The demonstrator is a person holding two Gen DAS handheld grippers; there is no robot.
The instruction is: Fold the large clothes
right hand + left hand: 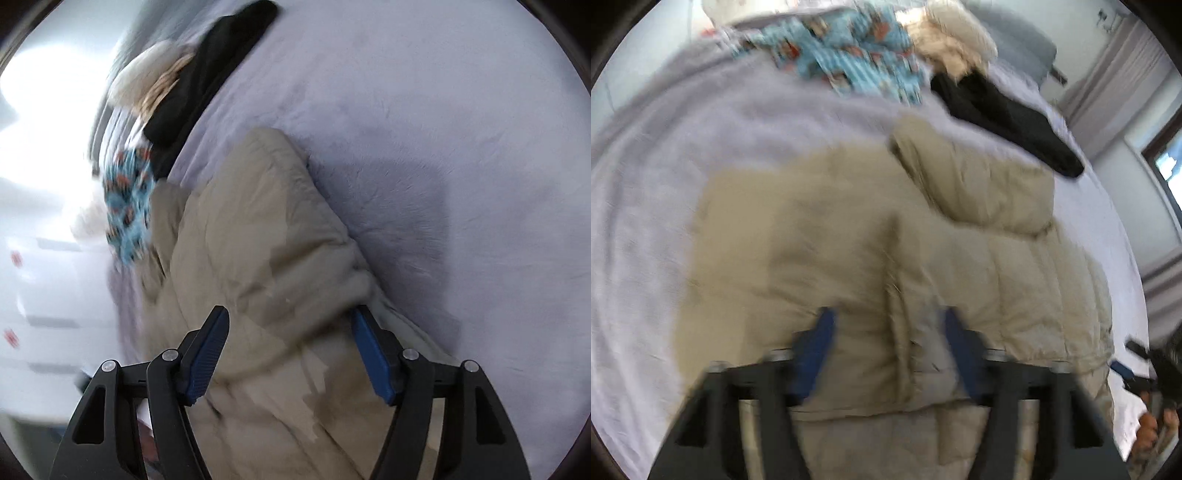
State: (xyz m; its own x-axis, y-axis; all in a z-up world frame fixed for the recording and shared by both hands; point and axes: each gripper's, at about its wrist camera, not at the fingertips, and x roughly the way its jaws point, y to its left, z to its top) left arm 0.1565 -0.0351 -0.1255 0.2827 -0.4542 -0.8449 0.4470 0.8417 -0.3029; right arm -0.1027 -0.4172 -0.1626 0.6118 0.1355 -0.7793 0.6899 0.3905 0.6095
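Observation:
A beige quilted puffer coat [871, 236] lies on a pale lilac bed cover [665, 184], with one part folded over at its far right. My left gripper [886, 321] stands wide open over the coat's near end, coat fabric bulging between its blue pads [816, 343]. The other gripper [1134, 365] shows at the right edge. In the right wrist view the coat [258, 236] runs up the middle. My right gripper [291, 321] is open, its jaws on either side of a bunched coat edge.
A black garment [1008, 114], a blue patterned cloth [849, 48] and a cream fluffy item [953, 33] lie at the far end of the bed. Curtains and a window [1167, 158] are at the right. White drawers [44, 277] stand left in the right wrist view.

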